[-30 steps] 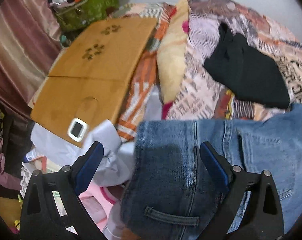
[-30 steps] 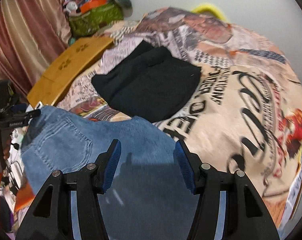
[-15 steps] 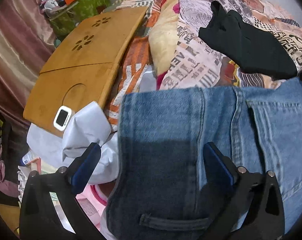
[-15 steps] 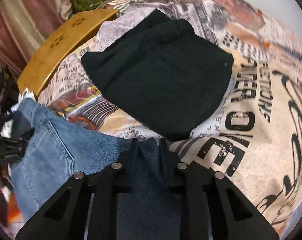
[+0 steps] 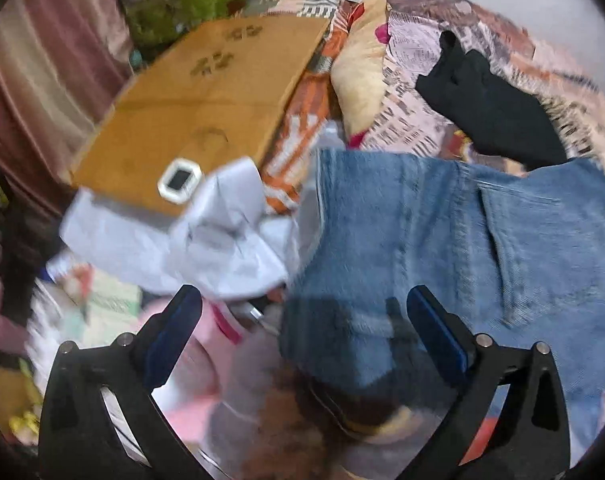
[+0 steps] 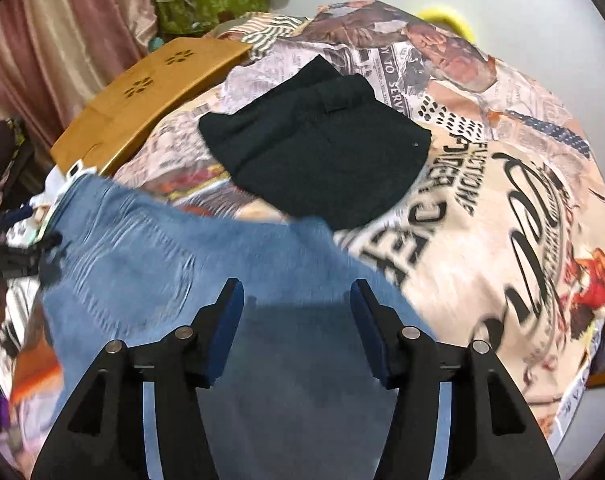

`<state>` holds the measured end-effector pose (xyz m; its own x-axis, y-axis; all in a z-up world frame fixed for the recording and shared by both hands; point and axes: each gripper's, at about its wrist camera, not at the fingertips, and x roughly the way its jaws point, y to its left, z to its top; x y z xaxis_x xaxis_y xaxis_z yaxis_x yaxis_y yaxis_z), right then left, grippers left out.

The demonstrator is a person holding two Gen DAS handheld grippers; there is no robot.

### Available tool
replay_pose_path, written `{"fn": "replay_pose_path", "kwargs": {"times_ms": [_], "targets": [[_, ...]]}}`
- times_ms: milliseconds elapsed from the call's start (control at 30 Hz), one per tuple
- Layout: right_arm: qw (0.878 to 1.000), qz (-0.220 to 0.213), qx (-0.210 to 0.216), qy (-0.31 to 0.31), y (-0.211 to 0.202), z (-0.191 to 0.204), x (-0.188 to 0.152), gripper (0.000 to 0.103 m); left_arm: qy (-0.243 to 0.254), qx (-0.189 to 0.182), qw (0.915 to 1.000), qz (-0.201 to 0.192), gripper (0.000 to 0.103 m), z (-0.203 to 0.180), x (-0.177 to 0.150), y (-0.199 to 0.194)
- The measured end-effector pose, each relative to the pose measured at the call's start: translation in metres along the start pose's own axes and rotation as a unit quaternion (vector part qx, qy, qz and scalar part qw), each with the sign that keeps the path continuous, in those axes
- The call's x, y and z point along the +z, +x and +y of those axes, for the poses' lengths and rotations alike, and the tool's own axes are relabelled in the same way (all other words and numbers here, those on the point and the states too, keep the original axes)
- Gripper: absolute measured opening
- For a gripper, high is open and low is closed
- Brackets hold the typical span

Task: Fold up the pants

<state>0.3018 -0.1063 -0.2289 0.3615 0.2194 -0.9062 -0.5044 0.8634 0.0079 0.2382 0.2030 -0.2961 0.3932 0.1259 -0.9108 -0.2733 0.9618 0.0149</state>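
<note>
Blue jeans lie spread on the patterned bed cover; the picture is blurred by motion. My left gripper hangs wide open over the jeans' left edge, where a belt loop shows, and its pads touch nothing. My right gripper is over the other part of the jeans. Its jaws are opening, and the denim lies flat below them, not pinched. Folded black pants rest on the cover behind the jeans, also visible as black pants at the upper right of the left wrist view.
A wooden lap table with a small white device lies left of the bed, and crumpled white cloth sits in front of it. A green bag and a pink curtain stand at the back left.
Half a second ago my right gripper was shut on a pinch of denim; now it has let go and drawn back. My left gripper slid leftward off the jeans' edge.
</note>
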Motion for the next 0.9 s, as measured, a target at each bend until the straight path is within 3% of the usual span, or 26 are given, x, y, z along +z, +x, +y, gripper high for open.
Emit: {"fn": "replay_pose_path", "kwargs": {"times_ms": [167, 300, 400, 467, 533, 600, 633, 700, 800, 900], "targets": [[1.0, 0.016, 0.002, -0.004, -0.009, 0.008, -0.04, 0.052, -0.02, -0.017, 0.9995, 0.018, 0.103, 0.001, -0.022, -0.005], [1.0, 0.001, 0.015, 0.025, -0.021, 0.009, -0.066, 0.051, -0.048, -0.063, 0.996, 0.04, 0.103, -0.003, -0.036, -0.003], [0.998, -0.009, 0.029, 0.055, -0.028, 0.006, -0.079, 0.052, -0.067, -0.059, 0.9958, 0.019, 0.098, -0.008, -0.035, -0.004], [0.998, -0.011, 0.034, 0.054, -0.033, 0.01, -0.085, 0.052, -0.077, -0.071, 0.9943, 0.02, 0.089, -0.01, -0.032, -0.001], [0.998, -0.015, 0.033, 0.057, -0.037, 0.014, -0.092, 0.052, -0.089, -0.08, 0.9924, 0.029, 0.064, -0.014, -0.029, 0.007], [0.998, -0.017, 0.03, 0.053, -0.041, 0.017, -0.099, 0.052, -0.089, -0.083, 0.9923, 0.025, 0.051, -0.017, -0.028, 0.011], [0.998, -0.02, 0.03, 0.054, -0.043, 0.017, -0.104, 0.052, -0.088, -0.079, 0.9929, 0.015, 0.038, -0.019, -0.027, 0.01], [0.998, -0.024, 0.029, 0.056, -0.047, 0.017, -0.111, 0.052, -0.078, -0.057, 0.9953, 0.0, 0.033, -0.022, -0.025, 0.006], [0.996, -0.026, 0.042, 0.076, -0.053, 0.011, -0.12, 0.052, -0.073, -0.036, 0.9964, -0.023, 0.01, -0.02, -0.022, -0.004], [0.994, -0.028, 0.053, 0.094, -0.055, 0.006, -0.126, 0.052, -0.091, -0.041, 0.9943, -0.038, 0.01, -0.002, -0.019, -0.011]]}}
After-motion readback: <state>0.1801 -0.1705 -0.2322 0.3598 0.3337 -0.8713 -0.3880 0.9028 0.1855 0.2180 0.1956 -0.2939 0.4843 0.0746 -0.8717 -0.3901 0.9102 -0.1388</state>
